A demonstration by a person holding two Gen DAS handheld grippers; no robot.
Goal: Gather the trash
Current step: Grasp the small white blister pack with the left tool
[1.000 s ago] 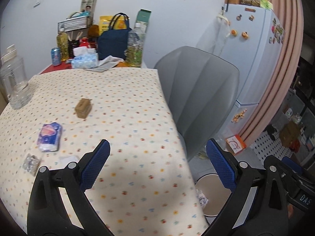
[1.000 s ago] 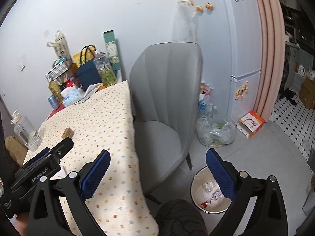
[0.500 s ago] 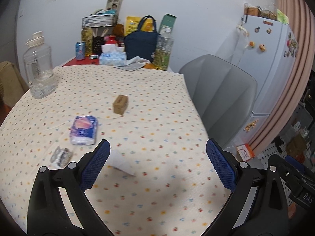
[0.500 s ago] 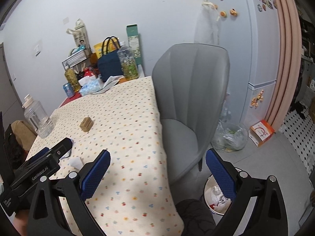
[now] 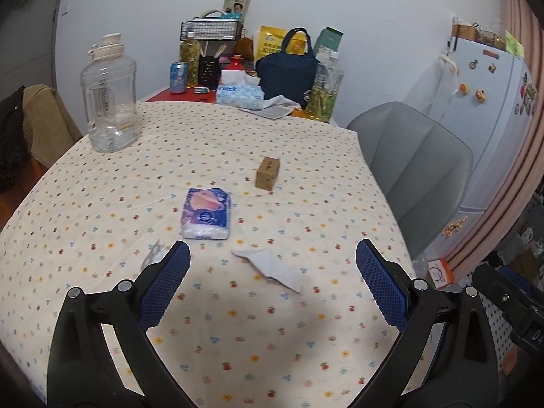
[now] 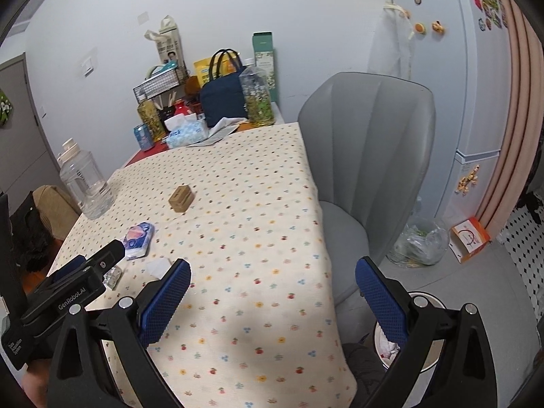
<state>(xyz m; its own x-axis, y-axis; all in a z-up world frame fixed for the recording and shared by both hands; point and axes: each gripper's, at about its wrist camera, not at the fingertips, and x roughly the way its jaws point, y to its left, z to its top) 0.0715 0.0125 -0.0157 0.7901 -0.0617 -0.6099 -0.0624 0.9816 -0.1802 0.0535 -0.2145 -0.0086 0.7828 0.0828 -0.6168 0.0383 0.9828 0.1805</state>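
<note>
The left gripper (image 5: 272,268) hangs over the near part of the tabletop (image 5: 306,340) with its blue pads spread wide and nothing between them; the right gripper (image 6: 272,285) is likewise wide apart and empty, out over the tabletop's right edge. Between the left pads lies a crumpled white paper scrap (image 5: 272,265), flat on the dotted cloth; in the right view it is half hidden behind the left tool's body and shows only as a pale patch (image 6: 158,267). Just left of it, partly covered by the left pad, sits a small clear wrapper (image 5: 154,251), too blurred to read. Beyond the scrap lies a blue-and-pink tissue pack (image 5: 206,212), and farther toward the right edge a small brown box (image 5: 268,176). Near the far left corner stands a large clear jug (image 5: 109,98). The far edge is crowded: a tissue box (image 5: 239,93), a navy bag (image 5: 287,69), a bottle (image 5: 324,90), a can (image 5: 178,76) and a wire rack behind, its contents hard to make out. A grey chair (image 6: 370,156) stands against the right edge. On the floor below, a round waste bin (image 6: 425,333) is mostly cut off by the right pad, with white crumpled litter inside. Behind it are a clear plastic bag (image 6: 420,244), an orange box (image 6: 471,238), a white fridge (image 6: 459,78) with magnets and a pink curtain (image 6: 523,102).
</note>
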